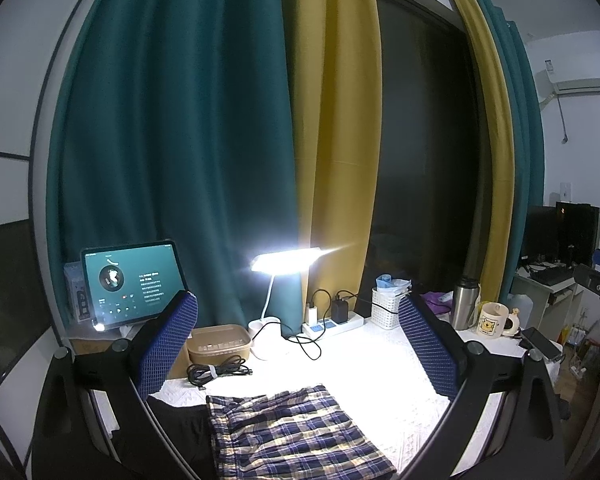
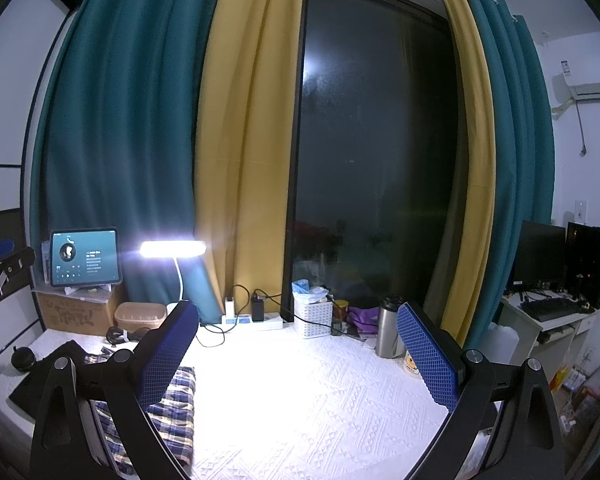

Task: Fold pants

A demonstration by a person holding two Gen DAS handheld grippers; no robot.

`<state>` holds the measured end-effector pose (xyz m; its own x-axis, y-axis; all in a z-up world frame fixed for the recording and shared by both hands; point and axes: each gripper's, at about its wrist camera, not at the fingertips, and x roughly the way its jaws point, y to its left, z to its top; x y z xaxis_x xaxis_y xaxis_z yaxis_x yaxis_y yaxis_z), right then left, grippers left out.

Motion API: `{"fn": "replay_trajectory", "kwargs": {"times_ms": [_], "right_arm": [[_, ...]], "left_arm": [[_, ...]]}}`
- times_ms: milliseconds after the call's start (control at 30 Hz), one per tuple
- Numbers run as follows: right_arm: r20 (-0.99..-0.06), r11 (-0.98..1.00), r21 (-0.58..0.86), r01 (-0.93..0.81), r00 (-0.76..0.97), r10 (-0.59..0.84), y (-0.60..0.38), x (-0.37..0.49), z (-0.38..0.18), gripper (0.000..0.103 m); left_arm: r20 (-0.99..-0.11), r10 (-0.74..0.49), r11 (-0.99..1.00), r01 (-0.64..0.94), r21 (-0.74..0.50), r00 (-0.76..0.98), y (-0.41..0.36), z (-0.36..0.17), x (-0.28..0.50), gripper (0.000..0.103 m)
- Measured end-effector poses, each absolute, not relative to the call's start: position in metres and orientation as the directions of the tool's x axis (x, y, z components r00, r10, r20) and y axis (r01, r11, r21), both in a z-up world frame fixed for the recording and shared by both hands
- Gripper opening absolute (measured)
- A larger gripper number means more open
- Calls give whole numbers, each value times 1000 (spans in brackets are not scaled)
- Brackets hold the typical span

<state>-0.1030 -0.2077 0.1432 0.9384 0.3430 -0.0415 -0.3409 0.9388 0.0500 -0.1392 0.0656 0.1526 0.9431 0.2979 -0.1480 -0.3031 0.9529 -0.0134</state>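
Both my grippers, left gripper (image 1: pixel 298 342) and right gripper (image 2: pixel 298 354), hang spread wide, holding nothing. Plaid pants (image 1: pixel 296 432) lie folded below left fingers. Risk: snagging the black garment (image 1: pixel 176 420) beside, or the top layer sliding.

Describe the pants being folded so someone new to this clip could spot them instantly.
Start at the lit desk lamp by the curtains and come toward the camera across the white textured cover. The plaid pants lie at its near edge, checked navy and cream, unlike the plain black garment beside them.
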Motion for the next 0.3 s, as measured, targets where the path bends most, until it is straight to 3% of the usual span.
{"fn": "replay_trajectory", "kwargs": {"times_ms": [300], "right_arm": [[-44,939,53,-340,939,342,-209,-103,142,100]], "left_arm": [[-144,296,954,-299,3,944,64,151,-136,100]]}}
